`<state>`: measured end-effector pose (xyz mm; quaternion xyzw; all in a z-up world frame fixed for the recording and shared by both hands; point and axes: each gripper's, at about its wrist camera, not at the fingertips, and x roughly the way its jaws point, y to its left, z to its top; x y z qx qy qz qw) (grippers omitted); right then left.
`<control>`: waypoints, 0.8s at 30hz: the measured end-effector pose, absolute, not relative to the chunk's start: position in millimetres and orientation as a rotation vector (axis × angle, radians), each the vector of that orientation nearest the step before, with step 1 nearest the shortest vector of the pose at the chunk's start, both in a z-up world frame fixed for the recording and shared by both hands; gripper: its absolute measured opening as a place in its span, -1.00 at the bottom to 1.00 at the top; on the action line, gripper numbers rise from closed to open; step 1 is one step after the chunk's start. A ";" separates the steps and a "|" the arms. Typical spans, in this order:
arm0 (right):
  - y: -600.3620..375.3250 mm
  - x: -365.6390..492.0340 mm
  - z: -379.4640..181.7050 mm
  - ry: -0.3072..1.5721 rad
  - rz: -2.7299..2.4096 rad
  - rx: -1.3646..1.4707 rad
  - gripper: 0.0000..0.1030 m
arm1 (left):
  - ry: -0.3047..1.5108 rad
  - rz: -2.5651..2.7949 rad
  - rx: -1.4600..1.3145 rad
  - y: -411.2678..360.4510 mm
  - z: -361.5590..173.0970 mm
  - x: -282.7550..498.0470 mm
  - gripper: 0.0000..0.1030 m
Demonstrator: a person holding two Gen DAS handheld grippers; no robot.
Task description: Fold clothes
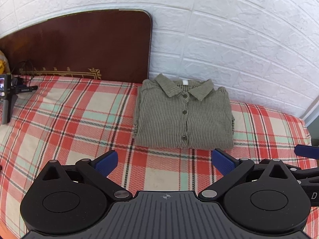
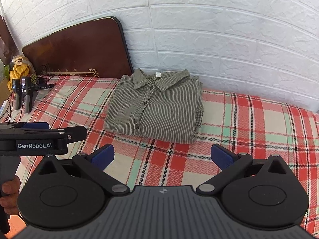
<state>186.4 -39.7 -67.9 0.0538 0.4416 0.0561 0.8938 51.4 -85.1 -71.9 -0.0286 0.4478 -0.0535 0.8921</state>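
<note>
I have both tongs hovering low over the bed [image 1: 65, 107], and both are released, holding nothing. The left tongs [image 1: 164, 162] show their blue pads spread wide apart with only plaid bedsheet between them. The right tongs [image 2: 162, 156] are spread just as wide over the same sheet.

The striped shirt [image 1: 184, 115] lies folded into a neat rectangle on the bed, collar toward the white brick wall [image 1: 229, 39], button placket facing up. From the left wrist view it sits ahead of my left tongs and slightly to the right of their centre line, its near hem just beyond the fingertips and not touching them. From the right wrist view the shirt [image 2: 155, 107] sits ahead and a little left of centre, again clear of the pads, with a strip of checked fabric peeking out at its right edge.

In the right wrist view I can see the left tongs [image 2: 65, 133] from the side at the left edge, level with the shirt's near hem and apart from it, with a hand [image 2: 9, 197] on the grip below. A blue fingertip of the right tongs [image 1: 307, 151] pokes in at the far right of the left wrist view.

A dark wooden headboard [image 1: 83, 45] stands against the wall to the left of the shirt, and two spare handheld devices [image 2: 22, 95] stand near it at the bed's left edge.
</note>
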 end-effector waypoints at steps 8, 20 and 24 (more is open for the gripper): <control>-39.7 190.4 -70.4 0.921 0.114 0.113 0.99 | 0.936 -0.121 -0.046 -86.0 -73.8 55.3 1.00; -40.7 195.7 -73.4 0.930 0.121 0.103 0.99 | 0.957 -0.147 -0.031 -92.1 -80.9 61.9 1.00; -42.1 198.5 -75.9 0.937 0.110 0.098 0.99 | 0.966 -0.159 -0.017 -95.6 -85.0 66.0 1.00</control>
